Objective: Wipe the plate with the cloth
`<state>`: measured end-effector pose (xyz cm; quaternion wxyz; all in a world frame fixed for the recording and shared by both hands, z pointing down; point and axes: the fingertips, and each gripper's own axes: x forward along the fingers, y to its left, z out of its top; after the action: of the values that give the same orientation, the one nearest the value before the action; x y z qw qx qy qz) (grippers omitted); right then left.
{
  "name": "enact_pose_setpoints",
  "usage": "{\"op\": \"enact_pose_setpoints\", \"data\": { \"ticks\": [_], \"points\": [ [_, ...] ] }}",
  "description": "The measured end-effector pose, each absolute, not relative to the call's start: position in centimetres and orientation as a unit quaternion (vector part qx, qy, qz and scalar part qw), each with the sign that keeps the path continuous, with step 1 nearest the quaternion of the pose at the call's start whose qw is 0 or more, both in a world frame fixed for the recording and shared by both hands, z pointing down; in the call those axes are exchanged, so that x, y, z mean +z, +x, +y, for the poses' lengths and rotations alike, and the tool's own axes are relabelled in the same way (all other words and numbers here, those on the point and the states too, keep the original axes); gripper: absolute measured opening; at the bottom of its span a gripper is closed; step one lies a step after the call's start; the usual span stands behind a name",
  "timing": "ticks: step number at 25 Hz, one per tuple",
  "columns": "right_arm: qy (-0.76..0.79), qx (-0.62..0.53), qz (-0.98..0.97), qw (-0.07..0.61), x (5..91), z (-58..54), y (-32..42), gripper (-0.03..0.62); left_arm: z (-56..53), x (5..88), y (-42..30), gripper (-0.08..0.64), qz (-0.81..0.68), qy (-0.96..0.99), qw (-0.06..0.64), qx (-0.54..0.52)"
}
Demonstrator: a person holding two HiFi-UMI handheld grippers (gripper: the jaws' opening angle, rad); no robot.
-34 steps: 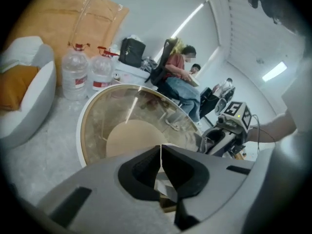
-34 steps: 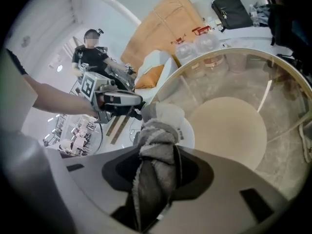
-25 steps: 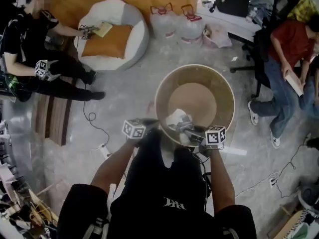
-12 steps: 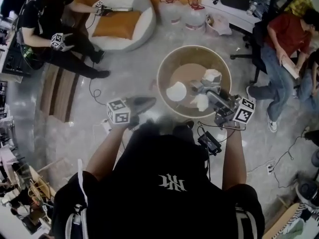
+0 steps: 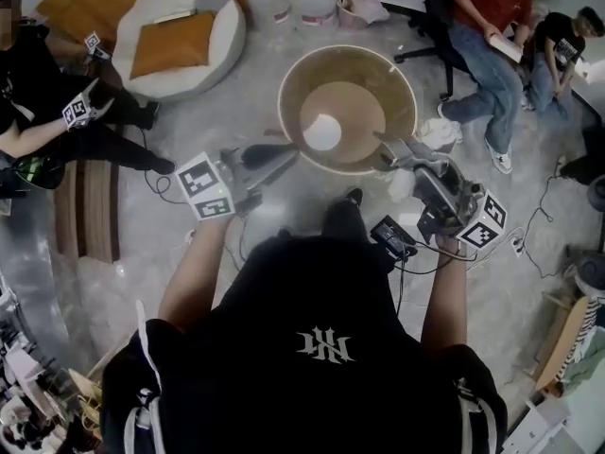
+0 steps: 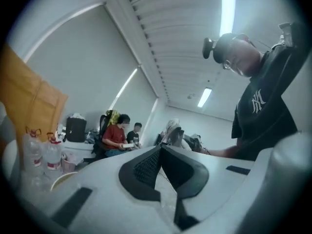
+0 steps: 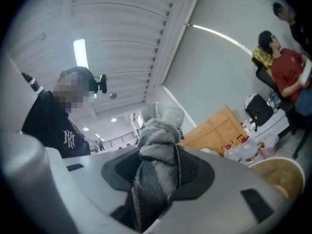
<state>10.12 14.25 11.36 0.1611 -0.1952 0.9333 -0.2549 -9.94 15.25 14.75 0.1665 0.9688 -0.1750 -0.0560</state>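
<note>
Tongs, two: your left gripper (image 6: pixel 161 149) is pressed together on nothing; your right gripper (image 7: pixel 157 154) pinches the grey cloth (image 7: pixel 161 126).
Both sit by the near rim of the round wooden table (image 5: pixel 284 93), one at each side. The white plate (image 5: pixel 322 131) lies on the tabletop, apart from the cloth. Beyond: beanbag (image 5: pixel 210 8) with orange cushion (image 5: pixel 170 43), water bottles (image 5: pixel 269 3).

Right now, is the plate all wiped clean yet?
Done: the right gripper is shut on the cloth. In hand: the cloth is held by the edge of the round table, not touching the plate lying there. The left gripper is shut and empty. Left: wiping the plate; I cannot tell whether it is clean.
</note>
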Motion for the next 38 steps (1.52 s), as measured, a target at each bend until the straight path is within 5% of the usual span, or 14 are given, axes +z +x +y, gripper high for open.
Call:
{"op": "enact_pose_setpoints", "data": {
  "ticks": [15,22,38],
  "points": [
    [-0.196,-0.209,0.941,0.179,6.4,32.6,6.2,0.161,28.5,9.7,-14.4,0.009,-0.155,0.971,0.135,-0.125],
    [-0.197,-0.209,0.951,0.117,8.1,36.1,8.2,0.161,33.6,7.7,-10.7,0.009,-0.146,0.978,0.122,-0.089],
    [-0.263,-0.232,0.930,0.109,14.9,44.2,9.6,0.161,42.6,14.2,-9.8,0.009,-0.092,0.983,0.146,-0.055]
  ]
}}
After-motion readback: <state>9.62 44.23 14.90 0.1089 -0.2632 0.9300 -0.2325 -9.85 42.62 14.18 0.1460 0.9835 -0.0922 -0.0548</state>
